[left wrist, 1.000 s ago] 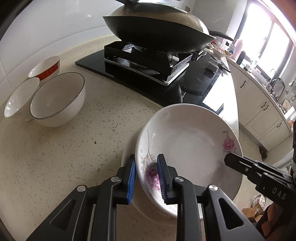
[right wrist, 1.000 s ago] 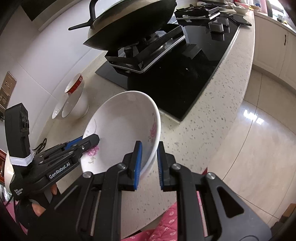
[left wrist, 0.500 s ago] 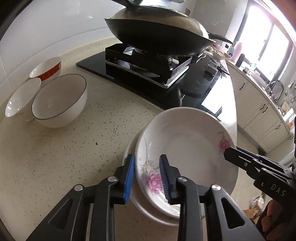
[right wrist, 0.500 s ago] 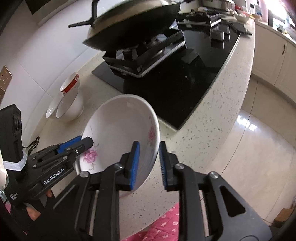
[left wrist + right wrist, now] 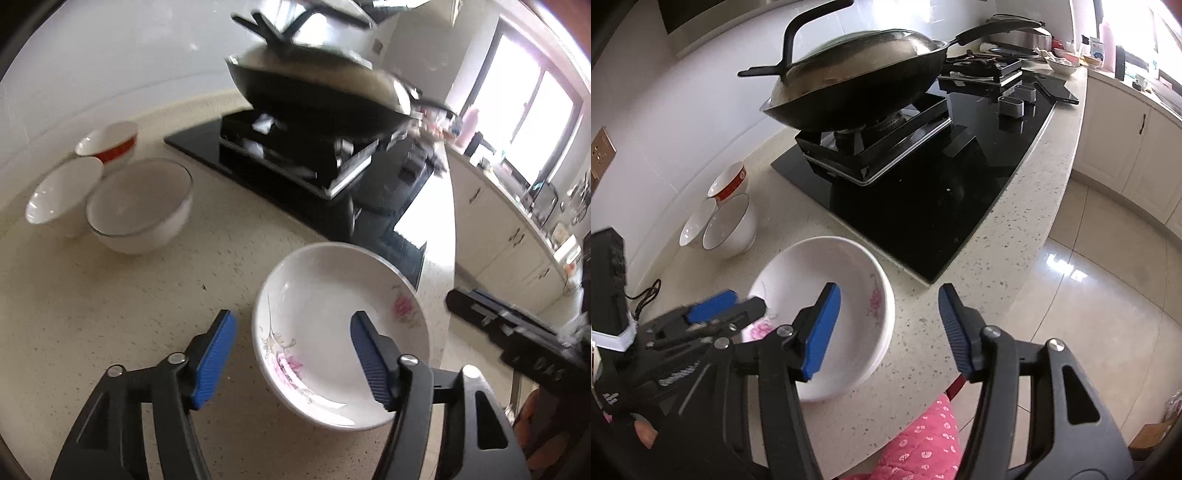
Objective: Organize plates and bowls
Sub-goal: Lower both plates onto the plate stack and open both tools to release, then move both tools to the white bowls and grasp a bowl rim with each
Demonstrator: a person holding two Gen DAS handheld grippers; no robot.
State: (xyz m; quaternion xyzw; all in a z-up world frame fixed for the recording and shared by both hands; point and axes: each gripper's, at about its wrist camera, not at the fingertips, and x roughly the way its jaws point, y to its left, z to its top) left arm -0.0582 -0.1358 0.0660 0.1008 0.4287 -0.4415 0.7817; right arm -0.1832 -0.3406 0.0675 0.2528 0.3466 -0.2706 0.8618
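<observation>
A white deep plate with pink flowers (image 5: 332, 325) rests on the speckled counter near its front edge; it also shows in the right wrist view (image 5: 827, 295). It seems to sit on another plate, mostly hidden. My left gripper (image 5: 291, 354) is open, its fingers astride the plate's near rim without touching. My right gripper (image 5: 890, 325) is open, its fingers astride the plate's right rim. Three bowls stand at the back left: a large white bowl (image 5: 140, 205), a small white bowl (image 5: 62, 195) and a red-banded bowl (image 5: 109, 142).
A black wok with lid (image 5: 857, 85) sits on the black gas hob (image 5: 923, 177) beyond the plate. The counter edge (image 5: 1027, 280) curves on the right, with tiled floor below. White cabinets (image 5: 517, 240) run along the far right.
Both grippers have opened and let go of the flowered plate, which has come down flat on the counter stack. Both grippers have drawn back slightly.
</observation>
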